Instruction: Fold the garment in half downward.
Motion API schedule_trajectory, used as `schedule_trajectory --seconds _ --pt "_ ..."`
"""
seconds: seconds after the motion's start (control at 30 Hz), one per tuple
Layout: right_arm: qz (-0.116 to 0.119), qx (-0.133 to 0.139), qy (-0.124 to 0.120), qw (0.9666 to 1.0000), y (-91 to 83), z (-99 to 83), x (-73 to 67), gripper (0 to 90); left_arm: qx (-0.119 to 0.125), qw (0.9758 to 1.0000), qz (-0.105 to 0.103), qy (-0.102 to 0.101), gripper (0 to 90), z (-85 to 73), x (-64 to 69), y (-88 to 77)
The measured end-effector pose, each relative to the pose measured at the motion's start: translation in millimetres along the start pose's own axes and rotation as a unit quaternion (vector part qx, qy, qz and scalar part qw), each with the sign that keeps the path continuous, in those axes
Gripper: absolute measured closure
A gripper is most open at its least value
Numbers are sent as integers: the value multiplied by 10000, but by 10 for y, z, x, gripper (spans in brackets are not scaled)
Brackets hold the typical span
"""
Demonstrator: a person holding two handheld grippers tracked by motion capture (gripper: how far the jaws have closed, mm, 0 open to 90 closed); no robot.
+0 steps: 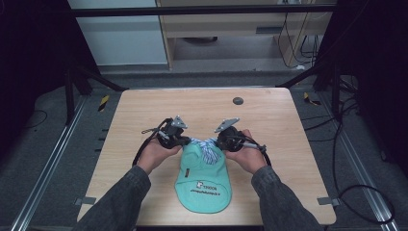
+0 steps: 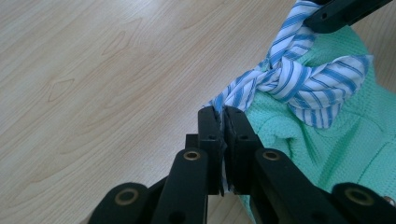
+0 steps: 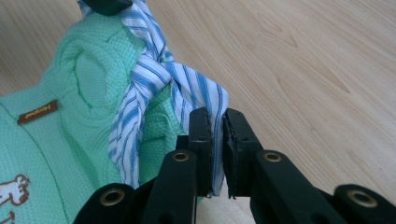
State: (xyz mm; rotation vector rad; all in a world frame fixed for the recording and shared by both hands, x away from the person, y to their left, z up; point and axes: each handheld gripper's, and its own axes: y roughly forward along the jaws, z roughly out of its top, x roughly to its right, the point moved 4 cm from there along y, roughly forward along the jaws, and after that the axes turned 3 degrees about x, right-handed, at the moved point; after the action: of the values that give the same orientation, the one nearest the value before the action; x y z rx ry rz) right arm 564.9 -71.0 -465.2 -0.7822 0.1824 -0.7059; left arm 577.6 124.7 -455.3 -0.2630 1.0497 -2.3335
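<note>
Tongs left and right each clamp an end of the knotted blue-and-white striped cloth tie atop the mint-green knitted garment lying on the pale wooden surface

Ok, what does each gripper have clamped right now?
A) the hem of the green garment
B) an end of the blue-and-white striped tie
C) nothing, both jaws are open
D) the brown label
B: the left gripper and the right gripper each pinch an end of the knotted striped tie on the green garment.
</note>
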Motion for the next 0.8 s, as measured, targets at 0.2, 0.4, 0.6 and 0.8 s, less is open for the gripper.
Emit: schedule_trajectory --seconds 0.2,0.4,0.6,0.8 --pt "-28 -47 -85 9999 -55 35 -15 827 -106 9997 56 201 866 61 26 -58" --pt "-24 -58 -194 9998 -106 108 4 826 -118 9995 103 281 866 134 -2 -96" --pt "39 -34 -199 9998 -120 149 73 826 -116 9994 103 305 866 166 -25 -109" --pt "85 78 -334 9994 -141 215 71 826 -35 9995 130 272 866 172 -45 -196"
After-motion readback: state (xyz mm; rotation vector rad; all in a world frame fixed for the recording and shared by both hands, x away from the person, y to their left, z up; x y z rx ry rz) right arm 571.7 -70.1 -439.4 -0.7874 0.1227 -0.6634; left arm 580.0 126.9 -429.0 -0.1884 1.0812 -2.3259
